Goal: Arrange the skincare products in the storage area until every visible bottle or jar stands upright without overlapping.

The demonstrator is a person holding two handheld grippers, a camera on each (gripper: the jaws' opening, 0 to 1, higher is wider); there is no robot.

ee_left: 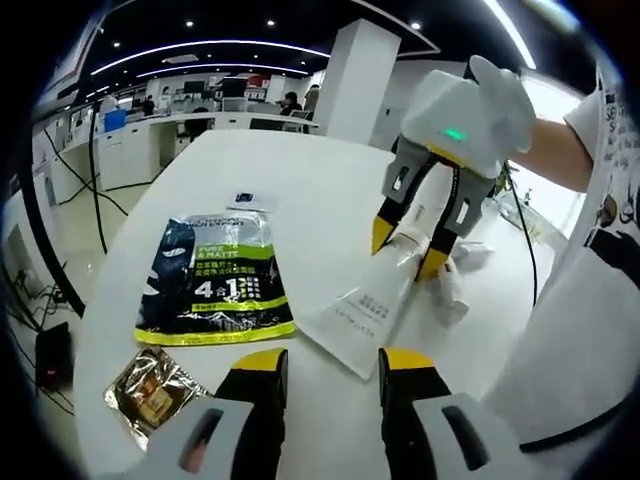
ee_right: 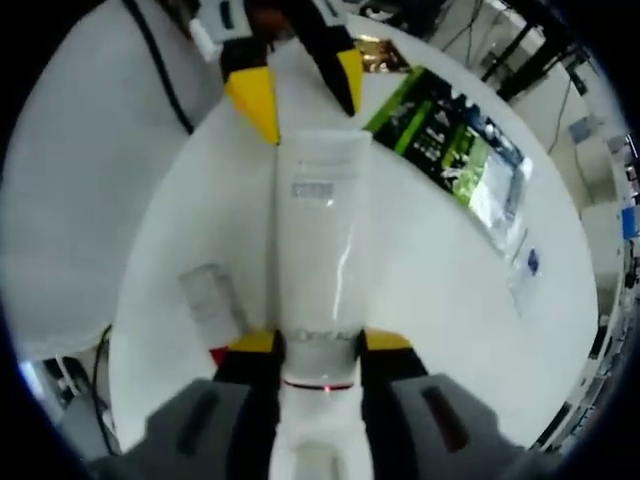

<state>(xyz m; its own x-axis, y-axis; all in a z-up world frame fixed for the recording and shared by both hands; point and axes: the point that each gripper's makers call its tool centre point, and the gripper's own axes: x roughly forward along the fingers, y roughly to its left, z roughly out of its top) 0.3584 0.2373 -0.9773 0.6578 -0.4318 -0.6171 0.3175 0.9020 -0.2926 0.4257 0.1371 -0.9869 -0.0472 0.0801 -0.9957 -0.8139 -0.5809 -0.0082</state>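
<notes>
Left gripper view: right hand-held gripper (ee_left: 408, 248) clamps white tube (ee_left: 362, 310); left hand-held gripper (ee_left: 333, 362) wide; green pouch (ee_left: 213, 277), foil sachet (ee_left: 150, 393) beside.

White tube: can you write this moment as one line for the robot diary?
right gripper: jaws around white tube, lying on table | left gripper: open, at tube's flat end | green-black pouch, foil sachet: lying flat

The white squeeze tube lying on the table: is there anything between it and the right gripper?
Nothing visible. The right gripper has its yellow-tipped jaws on both sides of the white squeeze tube near its cap end. The left gripper waits open at the tube's flat end, on the white round table.
</notes>
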